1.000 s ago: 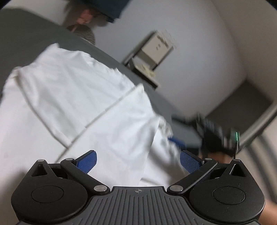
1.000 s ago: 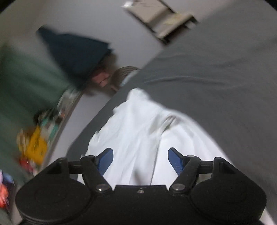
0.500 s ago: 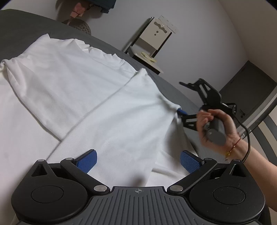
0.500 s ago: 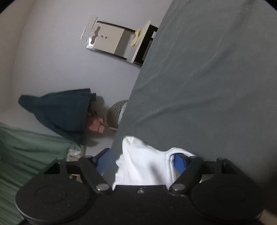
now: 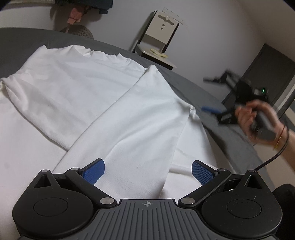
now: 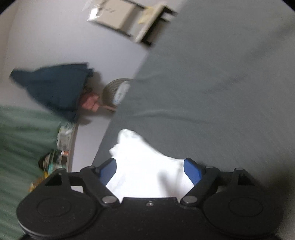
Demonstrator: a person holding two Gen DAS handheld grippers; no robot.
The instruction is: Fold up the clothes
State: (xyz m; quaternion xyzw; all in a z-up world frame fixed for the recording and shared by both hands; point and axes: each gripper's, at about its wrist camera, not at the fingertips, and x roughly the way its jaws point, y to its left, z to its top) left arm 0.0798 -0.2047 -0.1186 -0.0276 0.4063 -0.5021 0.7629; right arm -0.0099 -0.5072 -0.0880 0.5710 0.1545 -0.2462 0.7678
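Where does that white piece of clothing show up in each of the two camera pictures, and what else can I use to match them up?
Left wrist view: the white garment fills the left and middle, spread on the grey bed, running down between the left gripper fingers.
Right wrist view: only a bunched part shows at bottom centre, between the right gripper fingers, whose jaws are opening.
Shared landmark: the light chair by the wall, at top in both.

the right gripper (image 6: 150,169) has let go of the white cotton garment's (image 5: 103,103) edge and drawn back from it, its jaws opening. the folded sleeve panel now lies flat ahead of the left gripper (image 5: 148,170), and the earlier blur there has cleared.
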